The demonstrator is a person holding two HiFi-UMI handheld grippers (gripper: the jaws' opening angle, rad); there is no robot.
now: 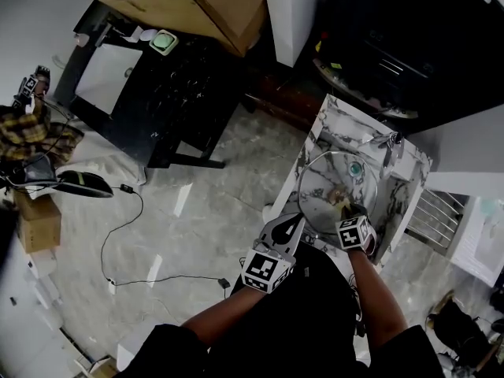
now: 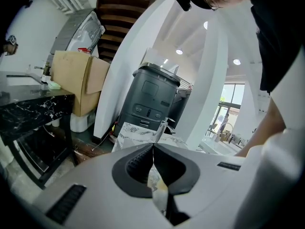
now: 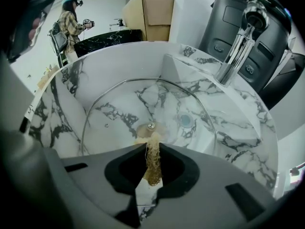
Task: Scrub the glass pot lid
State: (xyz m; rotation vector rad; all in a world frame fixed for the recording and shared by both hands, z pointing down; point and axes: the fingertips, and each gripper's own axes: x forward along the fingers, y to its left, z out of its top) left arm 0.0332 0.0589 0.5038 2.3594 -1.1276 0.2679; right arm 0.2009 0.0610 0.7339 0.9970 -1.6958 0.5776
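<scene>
From where I stand, the lid (image 1: 331, 183) sits tilted in the marble sink (image 1: 324, 116), on the near side of the tap (image 1: 390, 142). The left gripper (image 1: 294, 224) is at the lid's near-left rim with its jaws pressed together. It looks to be pinching that rim to steady the lid, though its own view shows only a thin pale edge between them. The right gripper (image 1: 352, 211) has its jaws clamped on a tan scrubber (image 3: 152, 163), whose far end touches the lid right by the centre screw (image 3: 151, 126).

I'd judge the scrubbing is under way at the middle of the lid. To do it well, lay the scrubber flatter against the lid instead of poking with its tip. Work in rings from the centre out towards the rim. Hold the left grip firm so the lid doesn't slide or knock against the sink. The patch under the left jaws will need a fresh grip elsewhere before it can be reached.
</scene>
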